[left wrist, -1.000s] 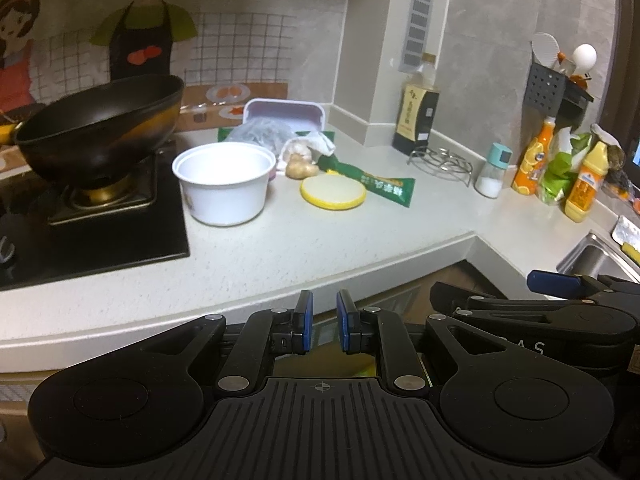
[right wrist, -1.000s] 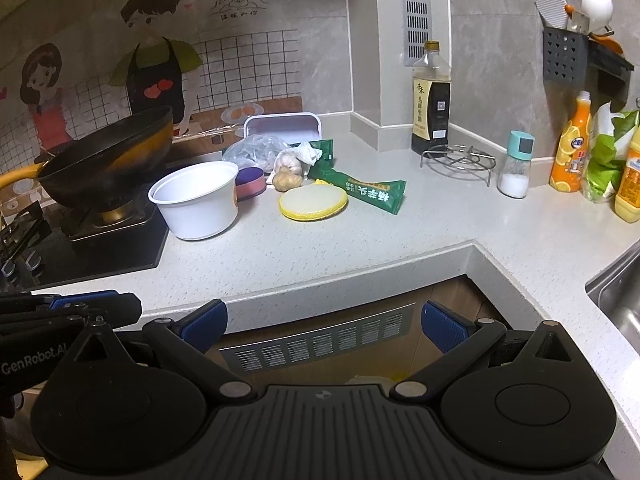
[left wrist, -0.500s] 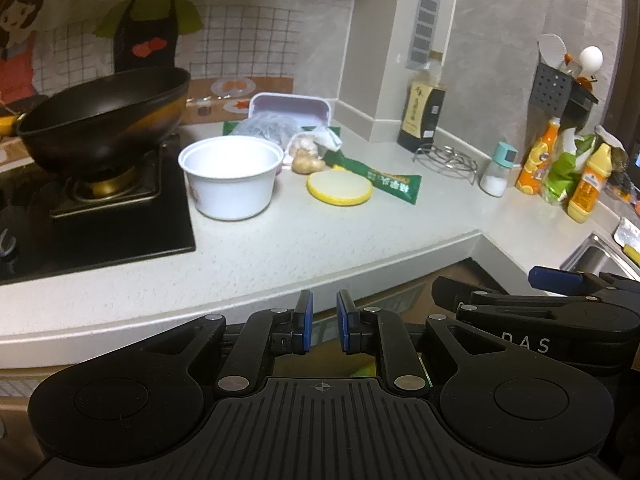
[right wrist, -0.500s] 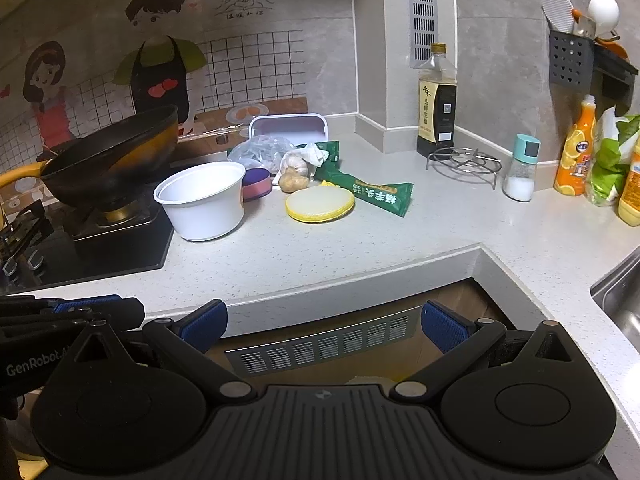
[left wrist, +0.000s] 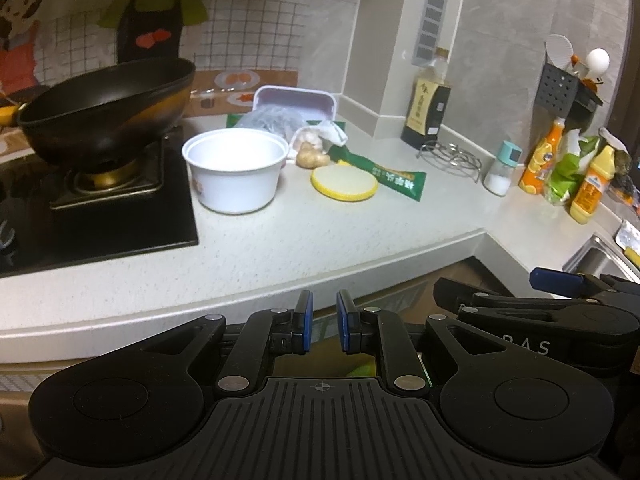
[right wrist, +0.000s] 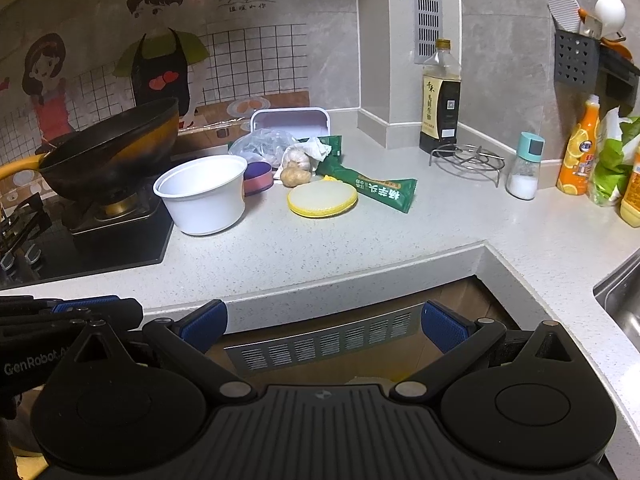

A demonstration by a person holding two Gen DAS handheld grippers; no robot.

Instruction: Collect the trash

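Both views have crept closer to the surface (right wrist: 360, 248). My left gripper (left wrist: 322, 322) is narrow and empty, my right gripper (right wrist: 324, 326) wide; I judge the reach for the green wrapper (right wrist: 372, 188), frame centre, comes next.

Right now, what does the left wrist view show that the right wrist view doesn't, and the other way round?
Only the left wrist view shows the left gripper nearly shut on nothing. Only the right wrist view shows the right gripper wide open, the purple-pink container behind the bowl, and the wok's yellow handle. Both show the white bowl, yellow round lid, green wrapper and wok.
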